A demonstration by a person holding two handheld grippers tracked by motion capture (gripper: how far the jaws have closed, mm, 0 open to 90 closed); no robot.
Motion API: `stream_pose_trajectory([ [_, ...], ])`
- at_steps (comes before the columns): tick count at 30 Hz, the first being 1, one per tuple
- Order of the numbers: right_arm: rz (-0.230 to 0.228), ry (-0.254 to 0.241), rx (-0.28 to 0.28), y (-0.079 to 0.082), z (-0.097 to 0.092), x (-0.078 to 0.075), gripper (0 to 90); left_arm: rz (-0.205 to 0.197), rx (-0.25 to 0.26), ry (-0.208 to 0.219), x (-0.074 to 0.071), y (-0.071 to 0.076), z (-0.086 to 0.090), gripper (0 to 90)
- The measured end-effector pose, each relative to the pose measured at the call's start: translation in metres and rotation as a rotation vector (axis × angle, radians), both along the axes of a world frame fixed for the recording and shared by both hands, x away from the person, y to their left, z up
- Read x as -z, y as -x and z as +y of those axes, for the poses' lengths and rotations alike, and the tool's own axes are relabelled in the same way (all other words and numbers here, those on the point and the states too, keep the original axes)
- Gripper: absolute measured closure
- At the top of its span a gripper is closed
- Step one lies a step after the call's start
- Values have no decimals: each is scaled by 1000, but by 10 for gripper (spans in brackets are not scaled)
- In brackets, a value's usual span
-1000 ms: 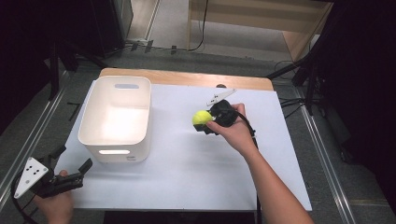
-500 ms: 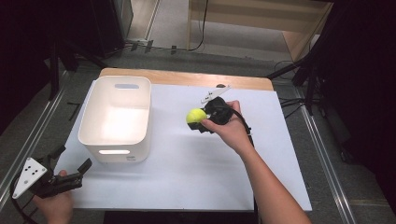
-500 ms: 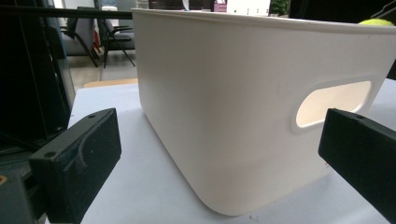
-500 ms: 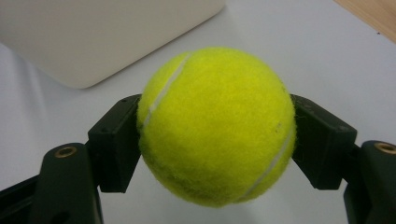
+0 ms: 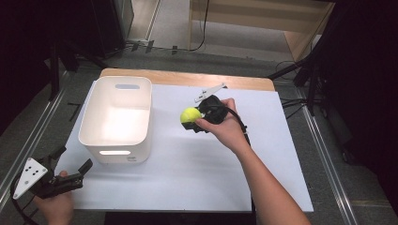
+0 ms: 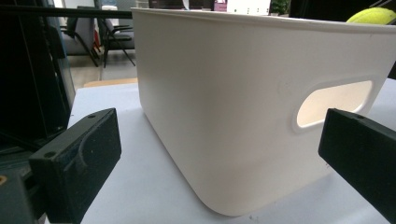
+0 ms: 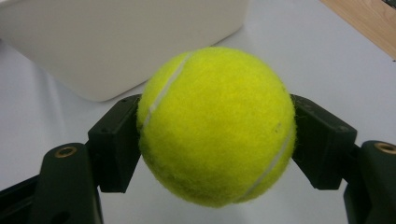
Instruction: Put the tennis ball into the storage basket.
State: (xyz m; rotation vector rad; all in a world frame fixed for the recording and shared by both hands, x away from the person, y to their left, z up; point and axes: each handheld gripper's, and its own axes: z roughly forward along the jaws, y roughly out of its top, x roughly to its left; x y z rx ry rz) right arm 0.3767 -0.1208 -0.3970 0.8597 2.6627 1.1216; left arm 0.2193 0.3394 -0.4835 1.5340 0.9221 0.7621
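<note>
A yellow tennis ball is clamped between the jaws of my right gripper, held in the air over the middle of the table, right of the white bin. In the right gripper view the bin lies just beyond the ball. My left gripper rests at the table's near left corner with its jaws wide apart and nothing between them, pointing at the bin's near wall. The ball peeks over the bin's rim there.
A white sheet covers most of the table, with a wooden strip along the far edge. Metal rails run along both sides. Dark stands and cables lie on the floor beyond.
My right gripper has carried the ball up and a little leftward, toward the bin. The left gripper has stayed where it was.
</note>
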Motion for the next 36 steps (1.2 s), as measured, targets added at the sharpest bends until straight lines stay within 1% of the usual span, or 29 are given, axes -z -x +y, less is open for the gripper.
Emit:
stream_pose_trajectory([
  [8, -13, -6, -21, 0, 8, -6, 242, 2, 1, -3, 0, 0, 0, 0],
  [10, -11, -10, -24, 0, 11, -8, 242, 1, 0, -3, 0, -1, -1, 0],
  [15, -25, -11, -49, 0, 23, -16, 242, 1, 3, -2, 0, -1, 0, 0],
  [18, -27, -13, -61, 0, 27, -18, 242, 2, 1, 5, 0, -1, 0, 0],
  [22, -36, -8, -77, 0, 32, -21, 242, 2, 0, -5, 0, -1, -1, 0],
  [23, -33, -12, -72, 1, 33, -22, 242, 3, -1, -4, 0, -1, -1, 0],
  [25, -39, -16, -78, 1, 35, -23, 242, 3, -1, -3, 0, -1, -1, 0],
  [28, -35, -22, -81, 0, 37, -24, 242, 5, -3, -2, 0, -1, -1, 0],
  [30, -41, -15, -81, 1, 41, -26, 242, 3, 1, -1, 0, -1, -1, 0],
  [33, -46, -16, -87, 1, 42, -28, 242, 1, 0, 3, 0, -1, -1, 0],
  [36, -47, -23, -88, 1, 45, -31, 242, 4, -1, -2, 0, -1, -1, 0],
])
